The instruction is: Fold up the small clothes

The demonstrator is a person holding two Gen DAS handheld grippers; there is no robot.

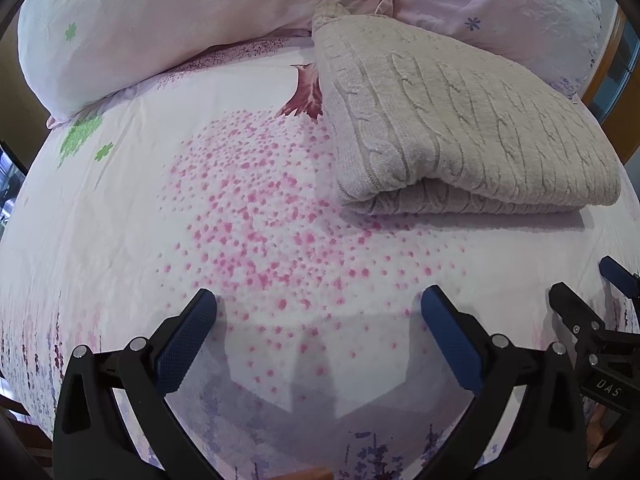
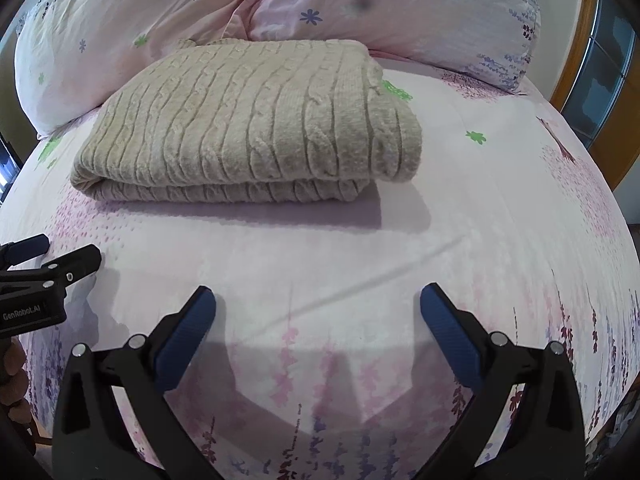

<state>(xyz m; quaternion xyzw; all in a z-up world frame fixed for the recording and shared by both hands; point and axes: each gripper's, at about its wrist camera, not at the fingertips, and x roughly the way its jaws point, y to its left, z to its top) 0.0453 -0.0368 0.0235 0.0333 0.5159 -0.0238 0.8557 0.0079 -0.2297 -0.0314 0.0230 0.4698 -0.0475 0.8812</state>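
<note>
A beige cable-knit sweater [image 1: 460,120] lies folded in a thick rectangle on the bed sheet [image 1: 160,208], its rounded fold edge facing me. It also shows in the right wrist view [image 2: 248,120], centred ahead. My left gripper [image 1: 318,308] is open and empty above bare sheet, to the left of and nearer than the sweater. My right gripper [image 2: 318,306] is open and empty, a little back from the sweater's front edge. The right gripper [image 1: 588,284] shows at the right edge of the left view, and the left gripper [image 2: 60,252] at the left edge of the right view.
Two pink floral pillows [image 2: 384,4] [image 1: 132,24] lie behind the sweater at the head of the bed. The sheet [image 2: 480,220] carries pink dots and purple flowers. A wooden frame with glass [image 2: 600,80] stands at the far right.
</note>
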